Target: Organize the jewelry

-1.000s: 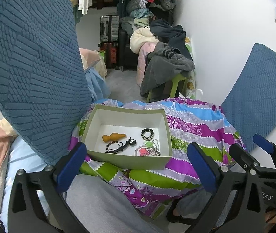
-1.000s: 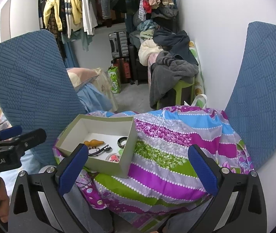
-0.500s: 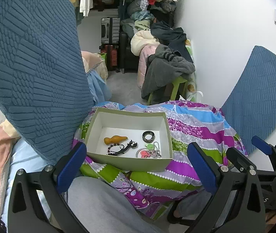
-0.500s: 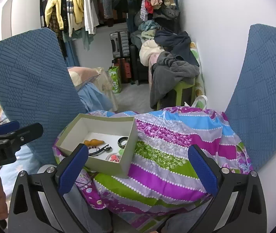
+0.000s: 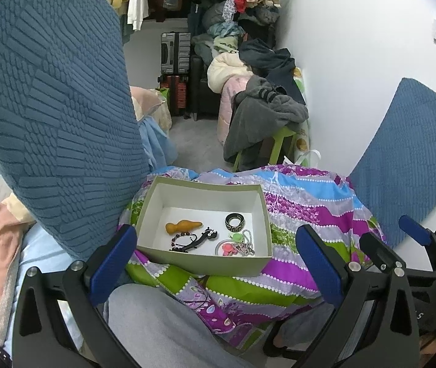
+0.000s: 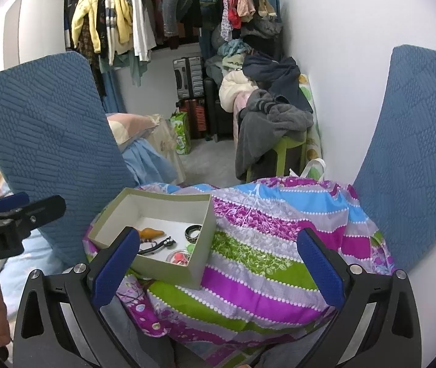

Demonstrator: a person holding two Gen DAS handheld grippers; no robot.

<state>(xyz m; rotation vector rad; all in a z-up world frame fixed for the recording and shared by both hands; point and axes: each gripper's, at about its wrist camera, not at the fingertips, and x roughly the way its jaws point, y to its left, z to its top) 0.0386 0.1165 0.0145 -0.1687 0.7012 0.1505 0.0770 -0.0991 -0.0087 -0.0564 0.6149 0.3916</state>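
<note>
My left claw [image 5: 214, 263] hangs wide open and empty, its blue pads straddling the near wall of the cardboard box [image 5: 205, 265]; my right claw [image 6: 218, 263] is equally wide and holds nothing, off to the box's right over the striped quilt [image 6: 267, 239].

All the jewelry sits on the box floor: an orange gourd pendant [image 5: 183, 226], a black bangle [image 5: 234, 221], a beaded bracelet [image 5: 178, 240] tangled with a black hairpin [image 5: 204, 236], and a clump of chain with pink and green charms [image 5: 236, 245].

My worry is the footing. The box rests on a soft quilt mound, not a tabletop, so pressing down could tip it or slide it toward the blue cushion [image 5: 52, 116]. Pinching the bracelet likely drags the hairpin with it, and the chain could snag its charms.

The left view looks straight into the box and shows every piece. The right view hides the chain clump behind the near wall, I think, but it shows the box's outer right side, the open quilt beside it, and my left claw's body [image 6: 12, 224] from outside.
</note>
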